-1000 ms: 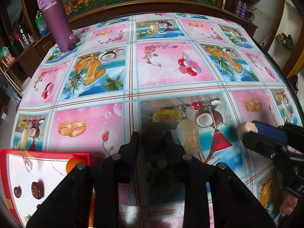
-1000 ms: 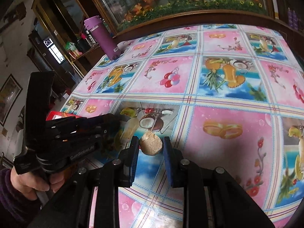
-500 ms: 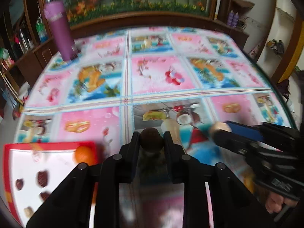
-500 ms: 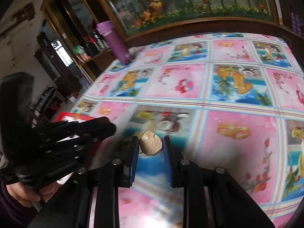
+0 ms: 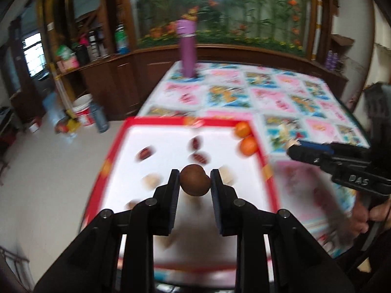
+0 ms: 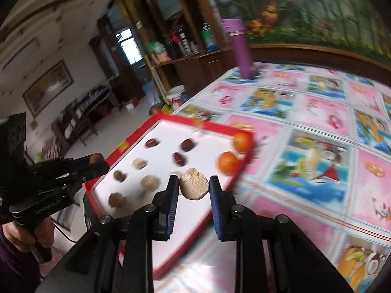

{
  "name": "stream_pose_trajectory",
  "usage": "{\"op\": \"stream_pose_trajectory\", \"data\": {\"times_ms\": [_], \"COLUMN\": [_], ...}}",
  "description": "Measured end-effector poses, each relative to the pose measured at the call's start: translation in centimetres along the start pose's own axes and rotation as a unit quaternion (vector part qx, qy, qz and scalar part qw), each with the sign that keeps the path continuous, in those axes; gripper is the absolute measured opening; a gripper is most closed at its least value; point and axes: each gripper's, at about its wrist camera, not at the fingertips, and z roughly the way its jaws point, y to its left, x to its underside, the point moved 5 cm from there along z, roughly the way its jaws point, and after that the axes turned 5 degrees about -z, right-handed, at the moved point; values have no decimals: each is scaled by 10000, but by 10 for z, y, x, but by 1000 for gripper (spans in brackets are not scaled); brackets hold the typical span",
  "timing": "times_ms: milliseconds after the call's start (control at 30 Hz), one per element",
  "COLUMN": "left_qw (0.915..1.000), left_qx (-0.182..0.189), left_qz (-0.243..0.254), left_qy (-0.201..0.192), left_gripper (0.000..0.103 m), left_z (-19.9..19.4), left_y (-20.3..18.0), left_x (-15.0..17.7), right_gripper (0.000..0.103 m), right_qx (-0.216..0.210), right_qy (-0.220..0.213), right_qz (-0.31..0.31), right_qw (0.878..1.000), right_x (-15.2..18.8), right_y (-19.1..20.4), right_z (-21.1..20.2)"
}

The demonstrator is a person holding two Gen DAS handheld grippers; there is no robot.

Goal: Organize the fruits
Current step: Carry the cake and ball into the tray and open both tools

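A table covered in a glossy oilcloth [image 6: 317, 127] printed with pink and blue fruit squares fills a living room; motion blur softens both views.

Nearest, at lower centre of the left wrist view, the left gripper [image 5: 195, 183] has its jaws clamped on a round, dark brown, nut-like fruit [image 5: 194, 180]. At lower centre of the right wrist view, the right gripper [image 6: 193, 186] is clamped on a pale beige, rough, lumpy fruit [image 6: 193, 187].

Just beyond both sets of jaws lies a shallow rectangular tray with a red rim and white floor [image 6: 215, 127], at the table's left edge. The brown fruit hangs over the tray's white floor, so the left hand looks the nearer to setting down. The pale fruit hangs over the tray's near right side, close to the red rim; the open floor lies ahead and to the left in that frame.

In the tray are dark red, date-like fruits [image 6: 187, 144], beige and brown round pieces [image 6: 150, 182], and two orange mandarins [image 6: 227, 163] in the far right corner.

Farthest, a tall purple bottle [image 6: 240, 48] stands at the table's far edge, before a wooden cabinet and a floral mural in the upper frame.
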Motion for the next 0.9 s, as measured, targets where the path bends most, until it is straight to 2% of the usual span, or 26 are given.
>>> {"op": "stream_pose_trajectory", "data": {"times_ms": [133,267,600,900], "left_qw": [9995,9990,9978,9962], "left_qx": [108,247,316,147], "left_qz": [-256,-305,-339,-328], "left_qy": [141,201,482,788], "left_gripper": [27,27,27,27], "left_z": [8,17,43,66], "left_y": [23,28,34,32], "left_x": [15,23,30,31], "right_gripper": [24,24,24,24], "right_qx": [30,97,295,434], "right_qy": [329,564,727,870], "right_qz": [-207,-227,-162,-91], "right_qw": [9992,9981,9968,9952], "right_x": [12,20,24,30], "right_y": [22,31,33,28], "right_z": [27,45,60,71]}}
